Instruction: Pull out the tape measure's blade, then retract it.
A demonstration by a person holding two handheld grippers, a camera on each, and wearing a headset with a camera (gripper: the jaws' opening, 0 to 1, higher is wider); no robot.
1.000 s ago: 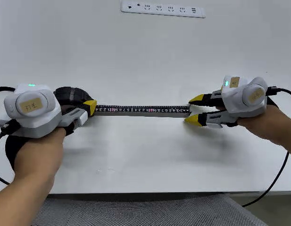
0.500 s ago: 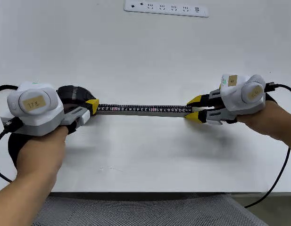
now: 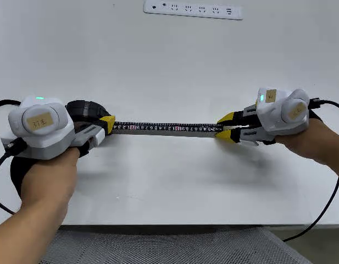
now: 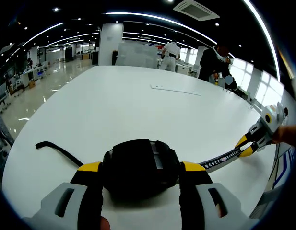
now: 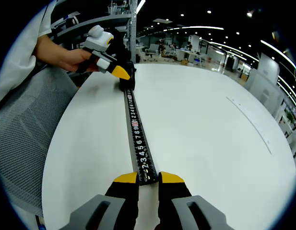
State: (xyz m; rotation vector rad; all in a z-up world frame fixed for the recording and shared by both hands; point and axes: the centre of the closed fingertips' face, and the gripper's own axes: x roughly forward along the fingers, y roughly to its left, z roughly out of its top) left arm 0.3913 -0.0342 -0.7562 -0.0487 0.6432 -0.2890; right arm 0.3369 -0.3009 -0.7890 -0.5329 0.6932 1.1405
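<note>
While the left gripper [image 4: 141,166] clamps the case [image 4: 140,155] and the right gripper [image 5: 148,178] pinches the drawn-out blade [image 3: 164,128], only retraction seems left

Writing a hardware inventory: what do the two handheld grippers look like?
The left gripper and right gripper match: rounded white housings, each with a tan handwritten label and a green light, grey-black tongs with yellow tips, and a black cable trailing behind. Forearms are bare.

Your white desk [image 3: 174,66] carries a white power strip [image 3: 192,9] near its far edge. A grey mesh chair [image 3: 158,245] sits just below the near edge, in front of you.
</note>
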